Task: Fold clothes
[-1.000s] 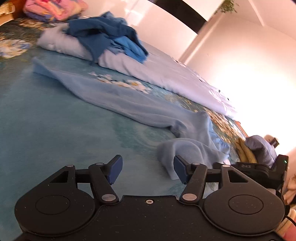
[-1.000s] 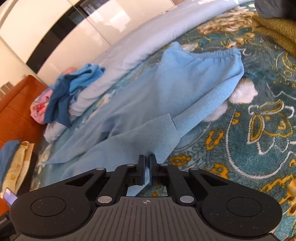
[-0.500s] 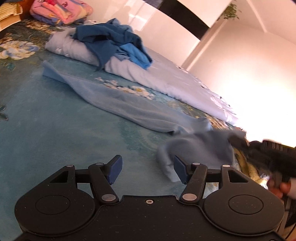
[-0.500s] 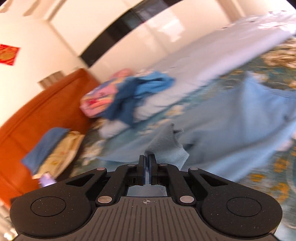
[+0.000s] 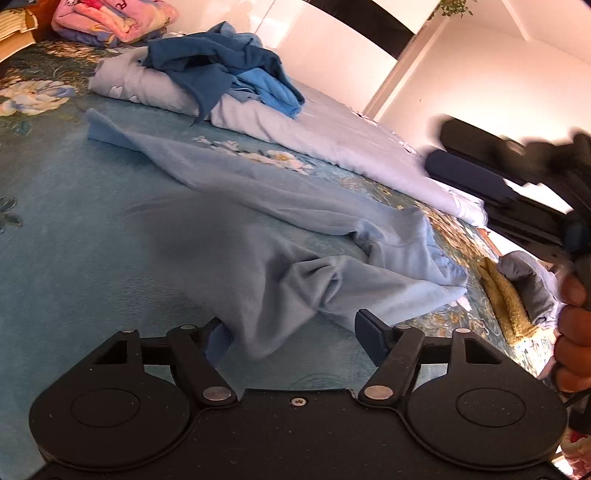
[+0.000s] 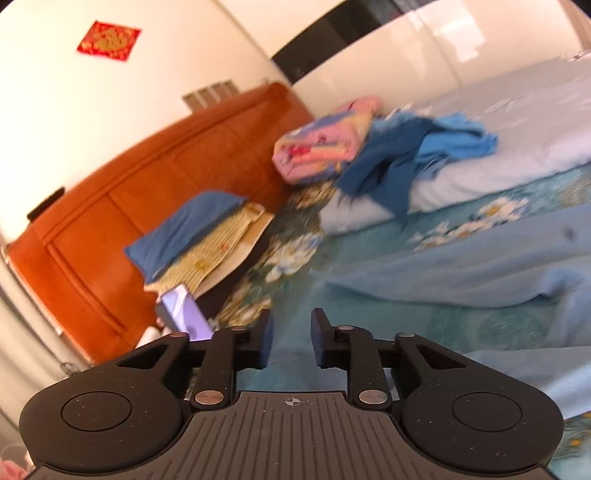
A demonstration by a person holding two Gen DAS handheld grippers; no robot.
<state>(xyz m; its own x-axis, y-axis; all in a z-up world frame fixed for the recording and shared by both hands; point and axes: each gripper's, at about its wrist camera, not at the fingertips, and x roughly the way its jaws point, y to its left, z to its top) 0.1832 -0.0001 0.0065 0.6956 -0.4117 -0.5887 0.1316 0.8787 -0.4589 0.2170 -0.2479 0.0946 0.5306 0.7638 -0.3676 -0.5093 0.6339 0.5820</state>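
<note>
Light blue trousers point(image 5: 280, 192) lie spread on the teal flowered bedspread point(image 5: 66, 221). One leg point(image 5: 295, 288) is folded back, and its end lies between the fingers of my left gripper point(image 5: 291, 328). Those jaws stand wide and are still opening, with the pads clear of the cloth. In the right wrist view my right gripper point(image 6: 291, 339) hangs above the bed, its jaws opening with nothing between them; the trousers point(image 6: 480, 273) lie to its right. The left wrist view shows that gripper as a blur at the upper right, with a hand point(image 5: 572, 332) holding it.
Dark and bright blue clothes point(image 5: 221, 66) are heaped on a pale folded quilt point(image 5: 332, 140) at the back. A pink folded blanket point(image 5: 110, 18) lies behind. Yellow and grey folded items point(image 5: 509, 295) sit at the right. Pillows point(image 6: 195, 236) and a phone point(image 6: 184, 310) rest by the wooden headboard point(image 6: 129, 192).
My right gripper lifted the trouser leg's end, carried it over to the left gripper and let it go, its jaws parting. The left gripper's jaws widened; that hand stayed put.
</note>
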